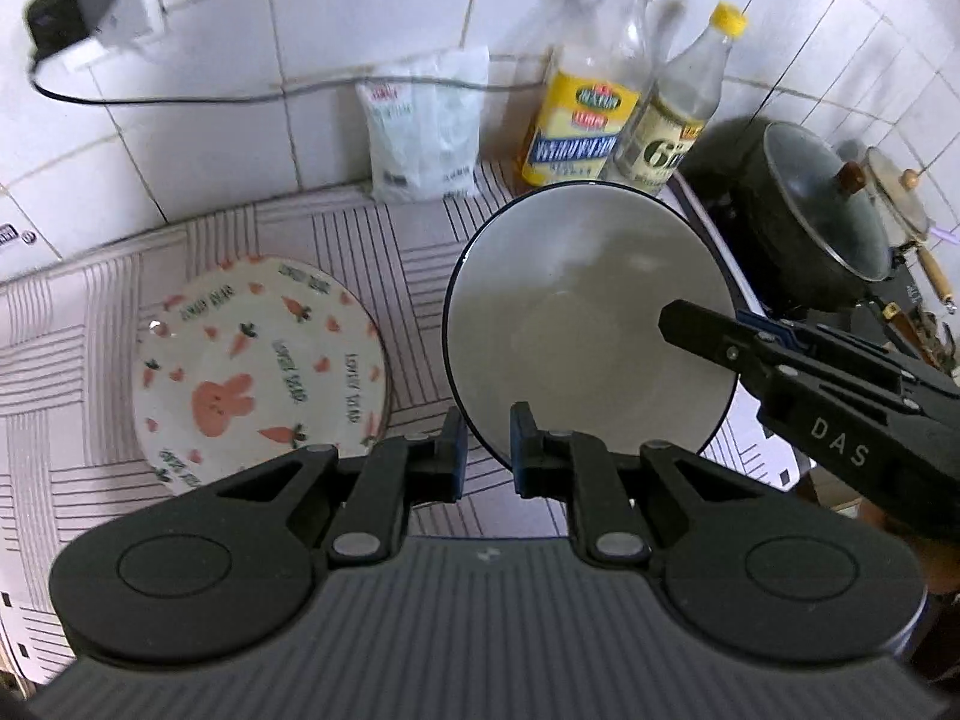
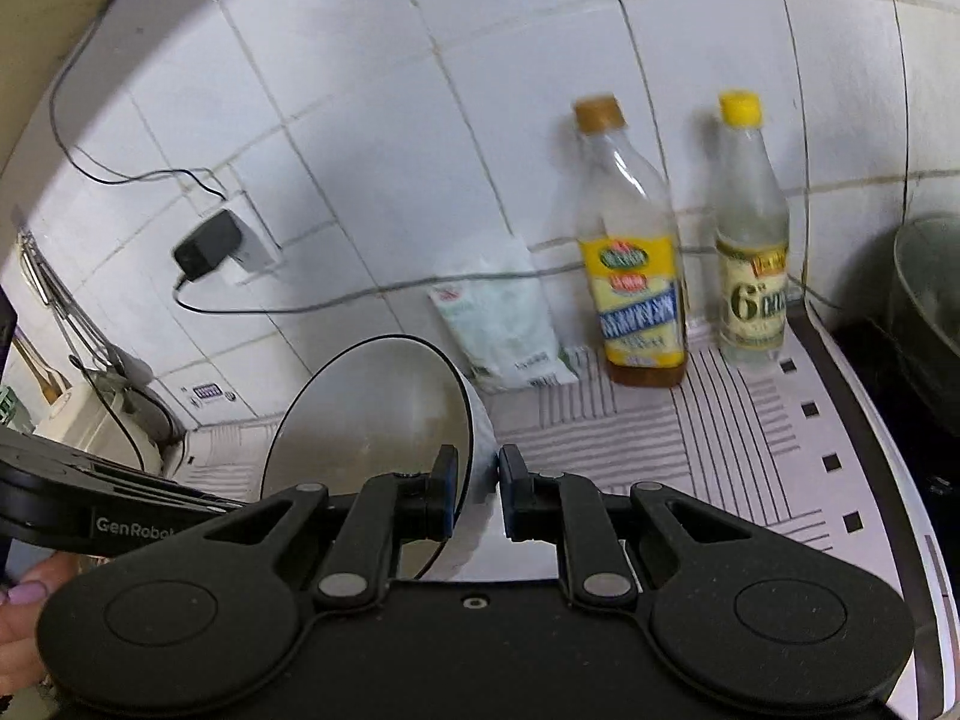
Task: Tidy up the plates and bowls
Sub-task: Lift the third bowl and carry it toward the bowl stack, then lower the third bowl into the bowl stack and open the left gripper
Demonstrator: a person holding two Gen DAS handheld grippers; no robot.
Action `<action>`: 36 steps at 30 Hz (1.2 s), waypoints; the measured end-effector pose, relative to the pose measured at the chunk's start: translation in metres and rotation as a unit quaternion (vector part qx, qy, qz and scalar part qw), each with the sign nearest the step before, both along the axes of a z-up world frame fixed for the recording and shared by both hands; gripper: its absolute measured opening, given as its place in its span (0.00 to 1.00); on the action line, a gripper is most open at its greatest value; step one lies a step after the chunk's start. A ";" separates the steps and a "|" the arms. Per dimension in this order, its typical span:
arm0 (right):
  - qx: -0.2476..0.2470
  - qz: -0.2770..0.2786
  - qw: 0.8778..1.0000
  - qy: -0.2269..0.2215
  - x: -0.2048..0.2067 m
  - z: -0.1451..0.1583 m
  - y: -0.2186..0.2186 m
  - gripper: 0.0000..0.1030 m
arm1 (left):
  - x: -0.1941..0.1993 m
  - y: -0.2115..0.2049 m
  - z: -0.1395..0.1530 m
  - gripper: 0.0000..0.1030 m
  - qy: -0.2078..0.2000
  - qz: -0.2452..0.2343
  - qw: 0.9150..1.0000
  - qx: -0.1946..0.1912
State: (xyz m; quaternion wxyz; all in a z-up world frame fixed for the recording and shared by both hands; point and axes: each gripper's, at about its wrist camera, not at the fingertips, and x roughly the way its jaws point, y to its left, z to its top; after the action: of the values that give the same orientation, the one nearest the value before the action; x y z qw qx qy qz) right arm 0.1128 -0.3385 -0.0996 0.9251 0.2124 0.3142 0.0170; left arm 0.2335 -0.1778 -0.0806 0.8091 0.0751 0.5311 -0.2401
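Above a table (image 1: 372, 228) covered in a pale cloth with grey line patterns, a large white bowl with a thin dark rim (image 1: 576, 300) is held up, tilted, between two black hand-held grippers. Its inside is plain, off-white and holds nothing. The left gripper (image 1: 486, 450) has its blue-padded fingers (image 1: 521, 444) closed on the near edge of the bowl's rim. The right gripper (image 2: 477, 492) has its fingers (image 2: 445, 489) closed on the opposite edge, one finger inside the bowl and one outside. From the left wrist camera, the right gripper shows as a black arm reaching in over the rim from the right.

Just left of the bowl, a round white plate printed with a pink rabbit and orange carrots (image 1: 252, 360) lies flat on the table, with nothing on it.

Against the white tiled wall (image 1: 360, 12) stand a clear bottle with a yellow label and brown cap (image 1: 591, 102), showing a little amber liquid at the bottom, and beside it a clear bottle with a pale label and yellow cap (image 1: 678, 120). A white plastic bag with printing (image 1: 426, 126) leans to their left. To the right sits a dark pot with a glass lid and wooden knob (image 1: 810, 204). A black plug adapter (image 1: 72, 6) with a trailing cable sits in a wall socket. A hand's fingertip with a pale painted nail (image 2: 24, 591) shows at the edge.
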 end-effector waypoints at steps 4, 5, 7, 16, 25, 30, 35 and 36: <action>-0.003 0.014 1.000 0.020 0.014 -0.022 -0.014 0.18 | 0.015 -0.015 -0.025 0.12 0.037 0.022 0.999 0.022; -0.005 0.017 1.000 0.024 0.016 -0.027 -0.016 0.18 | 0.020 -0.019 -0.031 0.12 0.046 0.029 0.998 0.026; -0.015 0.021 0.999 0.031 0.020 -0.036 -0.018 0.18 | 0.026 -0.024 -0.042 0.12 0.062 0.036 0.997 0.034; -0.045 0.040 0.997 0.053 0.031 -0.065 -0.020 0.17 | 0.040 -0.044 -0.072 0.13 0.099 0.048 0.990 0.085; -0.137 0.060 0.987 0.054 0.035 -0.075 -0.006 0.17 | 0.043 -0.060 -0.084 0.14 0.113 0.039 0.986 0.118; -0.183 0.070 0.979 0.048 0.037 -0.077 0.002 0.17 | 0.040 -0.063 -0.086 0.16 0.109 0.036 0.986 0.124; -0.211 0.081 0.973 0.040 0.034 -0.080 0.007 0.21 | 0.039 -0.062 -0.086 0.18 0.101 0.037 0.987 0.118; -0.211 0.083 0.973 0.038 0.034 -0.080 0.007 0.22 | 0.038 -0.061 -0.085 0.21 0.099 0.037 0.988 0.116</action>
State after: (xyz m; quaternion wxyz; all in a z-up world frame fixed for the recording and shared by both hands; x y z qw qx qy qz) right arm 0.1464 -0.3312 -0.1796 0.9317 -0.0141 0.3625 0.0188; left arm 0.2712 -0.2392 -0.1656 0.7465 0.1245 0.6354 -0.1531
